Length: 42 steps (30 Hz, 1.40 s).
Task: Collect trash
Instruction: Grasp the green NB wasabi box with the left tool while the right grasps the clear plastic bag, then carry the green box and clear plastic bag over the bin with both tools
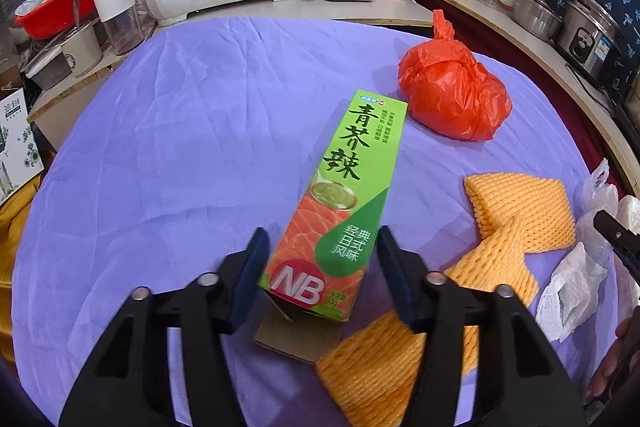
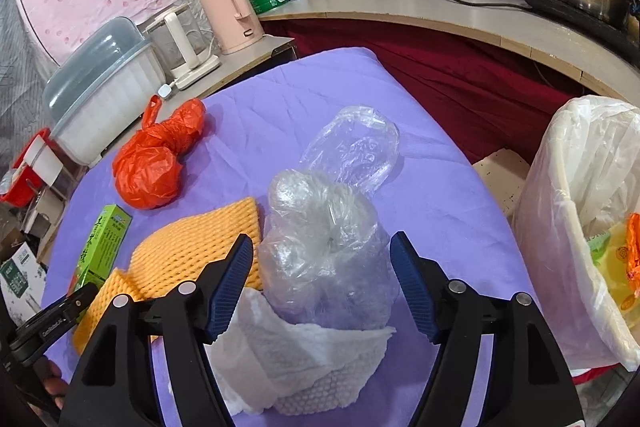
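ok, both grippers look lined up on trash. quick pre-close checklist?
1. Left gripper open, straddling the green box: ok.
2. Left pads touching the box: not ok, gaps show on both sides.
3. Right gripper open around the clear plastic bag: ok.
4. Right grasp would take the bag alone: cannot tell, the white paper towel lies under its near edge.
5. Lined trash bin open, beside the table on the right: ok.
6. Red bag and orange foam netting outside both grasps: ok.
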### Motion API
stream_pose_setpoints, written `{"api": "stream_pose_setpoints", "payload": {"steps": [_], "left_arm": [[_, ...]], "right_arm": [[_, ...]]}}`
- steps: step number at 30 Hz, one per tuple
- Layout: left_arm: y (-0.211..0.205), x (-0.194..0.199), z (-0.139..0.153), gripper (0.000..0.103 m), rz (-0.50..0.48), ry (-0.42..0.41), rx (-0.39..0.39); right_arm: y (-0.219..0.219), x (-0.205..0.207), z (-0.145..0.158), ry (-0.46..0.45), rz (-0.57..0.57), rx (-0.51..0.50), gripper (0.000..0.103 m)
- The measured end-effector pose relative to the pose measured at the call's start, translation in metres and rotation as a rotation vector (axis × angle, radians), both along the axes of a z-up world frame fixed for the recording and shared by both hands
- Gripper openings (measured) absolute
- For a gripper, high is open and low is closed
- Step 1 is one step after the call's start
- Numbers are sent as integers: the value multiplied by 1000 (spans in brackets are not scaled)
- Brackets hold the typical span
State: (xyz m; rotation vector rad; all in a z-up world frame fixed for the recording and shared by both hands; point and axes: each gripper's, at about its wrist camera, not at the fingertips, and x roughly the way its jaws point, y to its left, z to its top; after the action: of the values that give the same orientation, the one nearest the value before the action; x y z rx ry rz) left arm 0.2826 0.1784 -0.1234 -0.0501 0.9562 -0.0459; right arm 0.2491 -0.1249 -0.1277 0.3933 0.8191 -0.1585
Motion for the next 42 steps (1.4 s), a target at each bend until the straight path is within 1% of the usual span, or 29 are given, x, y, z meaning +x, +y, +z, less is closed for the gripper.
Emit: {"api": "stream_pose_setpoints", "payload": {"steps": [2, 4, 5, 6, 9, 12, 16, 25, 31, 37, 42], "left_arm": [[1, 0, 1, 44, 2, -3, -3], [0, 0, 3, 37, 2, -9, -2], [1, 0, 4, 37, 8, -13, 1], [1, -1, 6, 37, 7, -18, -2], [0, -4, 14, 37, 7, -39, 2], [-2, -9, 24, 37, 5, -59, 1], [-3, -18, 44, 37, 4, -97, -9], [-11, -47, 101, 37, -4, -212, -28], [-24, -70, 136, 37, -36, -274, -45], [-58, -94, 159, 37, -100, -311, -56], [-103, -113, 174, 37, -174, -332, -68]], "right_arm": [[-2, 3, -5, 6, -2, 11, 66], [-3, 4, -6, 7, 4, 22, 54], [-2, 4, -5, 8, 11, 21, 46], [-2, 4, -4, 6, 17, 18, 41], [-1, 2, 3, -4, 24, 15, 34], [-2, -4, 13, -29, 22, 17, 32], [-5, -16, 34, -69, 24, 16, 31], [-14, -50, 77, -155, 19, 15, 31], [-24, -75, 99, -200, 6, 15, 31], [-42, -102, 117, -239, -22, 16, 31], [-63, -128, 130, -264, -58, 14, 31]]}}
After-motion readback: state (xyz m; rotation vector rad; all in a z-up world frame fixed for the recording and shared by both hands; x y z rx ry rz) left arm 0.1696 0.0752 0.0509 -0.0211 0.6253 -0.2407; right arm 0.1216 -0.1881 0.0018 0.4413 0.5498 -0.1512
